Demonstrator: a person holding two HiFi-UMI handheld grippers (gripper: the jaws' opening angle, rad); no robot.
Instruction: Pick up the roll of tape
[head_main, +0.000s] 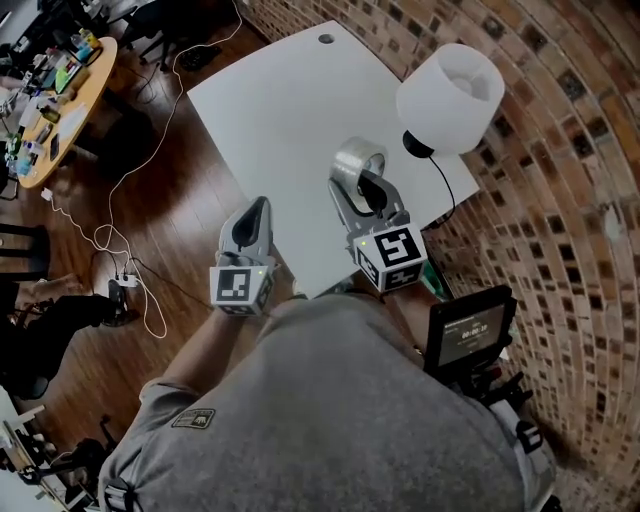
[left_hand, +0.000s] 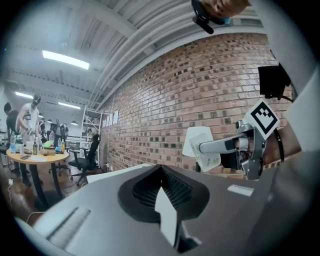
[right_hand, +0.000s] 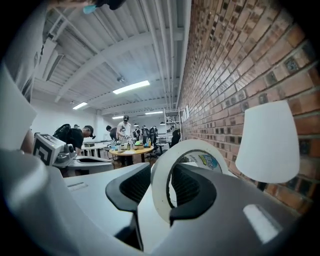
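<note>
The roll of tape (head_main: 357, 160), a pale translucent ring, is held up off the white table (head_main: 290, 100) in my right gripper (head_main: 366, 186). In the right gripper view one jaw passes through the ring's hole and the other lies outside, so my right gripper (right_hand: 167, 187) is shut on the wall of the roll of tape (right_hand: 200, 147). My left gripper (head_main: 258, 214) hovers to its left near the table's front edge. The left gripper view shows my left gripper (left_hand: 162, 192) shut with nothing between the pads.
A white lamp (head_main: 450, 95) with a black base and cord stands at the table's right side by the brick wall (head_main: 560, 150). A cluttered round wooden table (head_main: 60, 100) and floor cables (head_main: 120, 230) lie left. A black screen device (head_main: 468, 328) sits lower right.
</note>
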